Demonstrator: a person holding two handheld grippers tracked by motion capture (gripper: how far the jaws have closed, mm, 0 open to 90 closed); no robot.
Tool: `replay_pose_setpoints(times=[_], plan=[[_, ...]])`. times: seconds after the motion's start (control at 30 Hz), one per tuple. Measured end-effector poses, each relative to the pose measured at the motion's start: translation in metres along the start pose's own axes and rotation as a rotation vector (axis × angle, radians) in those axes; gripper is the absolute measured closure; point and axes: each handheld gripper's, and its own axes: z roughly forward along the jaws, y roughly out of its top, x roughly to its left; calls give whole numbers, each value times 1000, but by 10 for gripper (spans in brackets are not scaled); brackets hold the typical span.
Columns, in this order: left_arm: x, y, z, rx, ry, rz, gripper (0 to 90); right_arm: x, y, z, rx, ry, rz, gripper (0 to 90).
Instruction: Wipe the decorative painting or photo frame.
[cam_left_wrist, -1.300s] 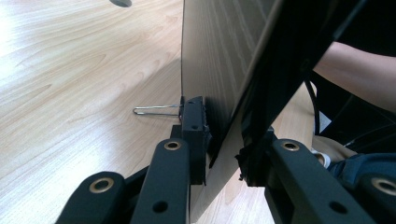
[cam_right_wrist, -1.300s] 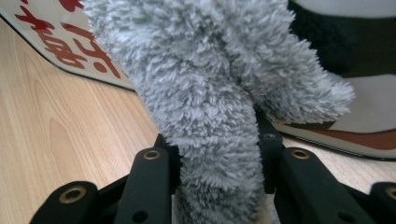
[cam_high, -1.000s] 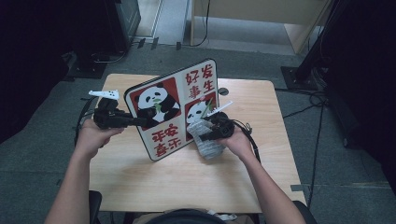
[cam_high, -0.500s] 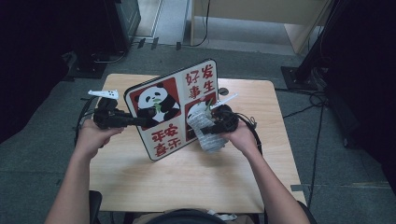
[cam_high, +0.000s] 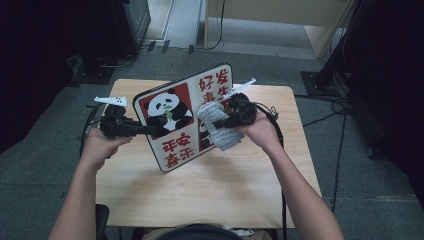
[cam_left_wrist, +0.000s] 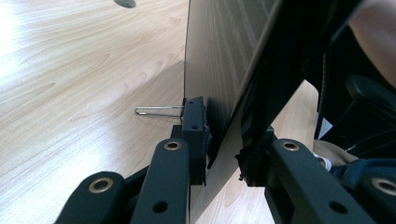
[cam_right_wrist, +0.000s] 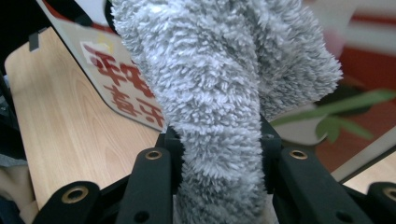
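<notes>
A panda sign board (cam_high: 175, 107) with red Chinese characters stands tilted on the wooden table (cam_high: 210, 190). My left gripper (cam_high: 150, 130) is shut on the board's left edge; in the left gripper view the jaws clamp the thin board (cam_left_wrist: 219, 84) edge-on. My right gripper (cam_high: 220, 121) is shut on a grey fluffy cloth (cam_high: 220, 127), which rests against the board's front face. In the right gripper view the cloth (cam_right_wrist: 219, 93) bulges up between the jaws, with the board's red lettering (cam_right_wrist: 126, 74) behind it.
A thin wire stand (cam_left_wrist: 156, 110) sticks out from the board's back onto the table. Cables (cam_high: 280, 112) lie at the table's right side. Dark equipment and a stand base (cam_high: 320, 80) sit on the floor beyond the table.
My right gripper has slid the cloth up and to the left across the board's face. The left gripper and board have stayed still.
</notes>
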Motion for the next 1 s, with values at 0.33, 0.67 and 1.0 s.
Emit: replay_pose_setpoints(times=[0.33,0.67,1.0], plan=[[0,0,0,-3,-2,-7,757,16,42,-25,-26,-3,-40,682],[1,0,0,-4,-5,-8,757,32,77,-41,-49,-16,-82,682],[1,0,0,-4,-7,-4,758,47,109,-55,-70,-38,-117,681]])
